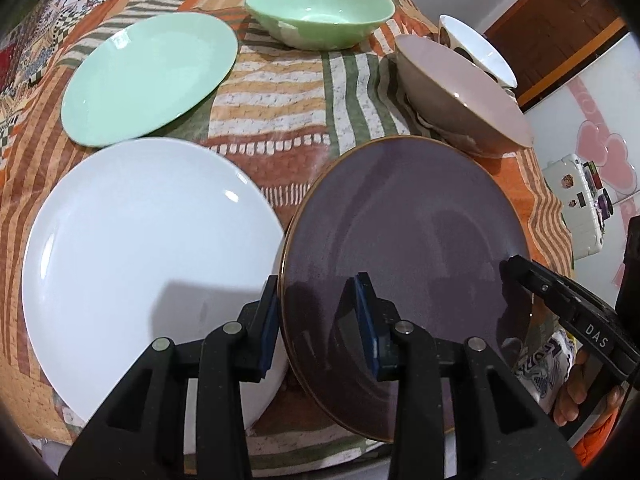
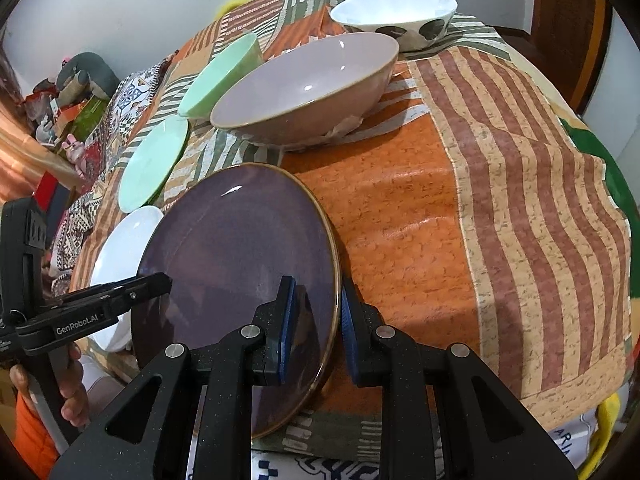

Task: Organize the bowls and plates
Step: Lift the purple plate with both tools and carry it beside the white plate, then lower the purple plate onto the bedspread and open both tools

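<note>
A purple plate (image 1: 404,248) lies at the table's near edge, also in the right wrist view (image 2: 240,248). My left gripper (image 1: 316,312) is open and straddles its left rim, one finger over the white plate (image 1: 136,248). My right gripper (image 2: 316,316) is open and straddles its right rim; it also shows in the left wrist view (image 1: 520,276). A green plate (image 1: 148,80), a green bowl (image 1: 320,12), a pink-grey bowl (image 1: 464,96) and a white spotted bowl (image 1: 476,44) stand farther back.
The table wears a striped orange cloth (image 2: 460,184). A white case with stickers (image 1: 576,200) stands past the table's right edge. Clutter and soft toys (image 2: 72,92) lie beyond the far left in the right wrist view.
</note>
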The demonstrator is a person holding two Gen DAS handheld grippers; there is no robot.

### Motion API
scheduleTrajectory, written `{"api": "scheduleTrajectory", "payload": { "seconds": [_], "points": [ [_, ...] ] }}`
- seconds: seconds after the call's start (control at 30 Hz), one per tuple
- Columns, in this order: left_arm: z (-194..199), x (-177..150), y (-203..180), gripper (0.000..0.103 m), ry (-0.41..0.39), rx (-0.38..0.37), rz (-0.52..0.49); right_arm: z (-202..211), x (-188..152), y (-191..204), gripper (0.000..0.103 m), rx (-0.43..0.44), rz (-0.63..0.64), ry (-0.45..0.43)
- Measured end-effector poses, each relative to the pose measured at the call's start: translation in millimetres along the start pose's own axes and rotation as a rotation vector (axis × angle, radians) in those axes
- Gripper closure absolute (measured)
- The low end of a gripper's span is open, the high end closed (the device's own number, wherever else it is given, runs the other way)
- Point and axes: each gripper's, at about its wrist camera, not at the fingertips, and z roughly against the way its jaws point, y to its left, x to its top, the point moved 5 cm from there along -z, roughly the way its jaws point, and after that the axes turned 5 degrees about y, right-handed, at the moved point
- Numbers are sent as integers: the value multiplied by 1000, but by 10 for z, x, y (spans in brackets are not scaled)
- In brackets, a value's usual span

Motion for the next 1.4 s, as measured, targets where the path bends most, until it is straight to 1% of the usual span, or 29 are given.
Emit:
{"api": "scheduleTrajectory", "payload": {
  "seconds": [0.13, 0.3, 0.4, 0.5, 0.6, 0.7, 0.73, 0.77, 0.87, 0.9, 0.93, 1.07, 1.23, 1.4],
  "points": [
    [-22, 88, -62, 67, -12, 16, -15, 14, 33, -62, 83, -7, -12, -11],
    [-39, 96, -96, 65, -24, 44, -43, -21, 44, -120, 83, -3, -30, -5],
    [-61, 101, -107, 65, -34, 59, -60, -54, 27, -131, 83, -18, -21, -2],
    [-73, 96, -99, 64, -33, 57, -63, -57, 16, -120, 80, -27, -8, 0],
    [-76, 86, -87, 64, -29, 88, -72, -38, 28, -87, 81, -30, 10, -4],
    [-60, 65, -62, 64, -13, 69, -56, -6, 31, -44, 71, -59, 40, -9],
    [-45, 61, -53, 64, -14, 66, -50, -4, 34, -23, 70, -70, 48, -13],
    [-13, 58, -41, 64, -20, 65, -45, 12, 27, -7, 70, -75, 56, -19],
    [133, 40, -16, 64, -50, 68, -43, 60, 26, 23, 64, -76, 58, -24],
    [202, 34, -10, 63, -66, 71, -46, 84, 29, 27, 61, -72, 54, -28],
    [258, 34, -5, 62, -78, 75, -49, 96, 33, 40, 60, -69, 50, -30],
    [552, 28, 22, 61, -145, 91, -62, 229, 64, 102, 60, -39, 42, -67],
    [896, -11, 171, 50, -212, 107, -43, 371, 104, 268, 60, -17, 71, -109],
    [1144, -65, 427, 45, -253, 132, 2, 397, 120, 519, 57, 21, 111, -125]
  ]
}}
